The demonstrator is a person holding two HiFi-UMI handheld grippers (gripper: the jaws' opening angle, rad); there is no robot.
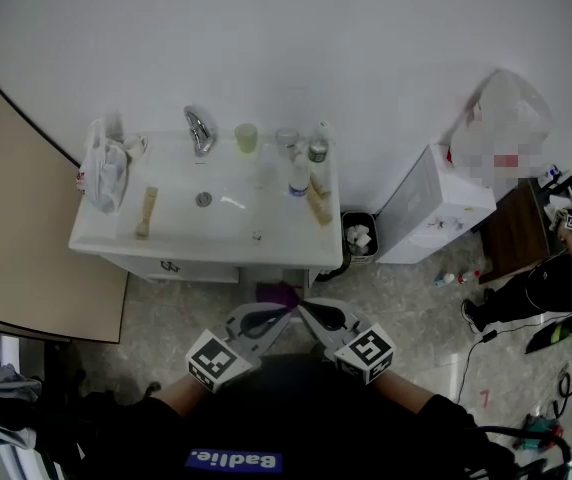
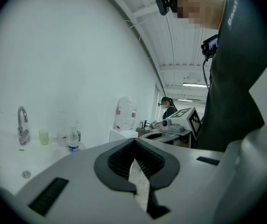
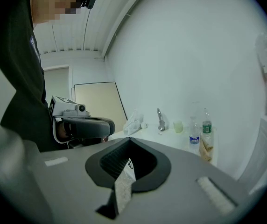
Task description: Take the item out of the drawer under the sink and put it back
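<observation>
The left gripper [image 1: 276, 316] and right gripper [image 1: 312, 313] hover well back from the sink [image 1: 116, 234], fingers closed on nothing. The drawer [image 1: 172, 266] looks shut, though it is seen nearly edge-on. The next move would be to reach its front and pull.

The left gripper [image 2: 134, 142] has its fingers [image 2: 117, 162] closed together on nothing; beyond, a faucet [image 2: 22, 125], green cup [image 2: 43, 136] and water bottle [image 2: 73, 142] stand by the white sink [image 2: 7, 164]

The counter [image 1: 166, 230] is white, its tap [image 1: 199, 130] silvery. Near its back edge are a pale green cup [image 1: 247, 136] and a blue-labelled clear bottle [image 1: 299, 180]. The left tool [image 1: 286, 311] and right tool [image 1: 303, 306] are grey with black pads [image 2: 122, 161] and black-and-white square markers. Something purple [image 1: 278, 293] lies on the mottled grey floor [image 1: 196, 308].
</observation>
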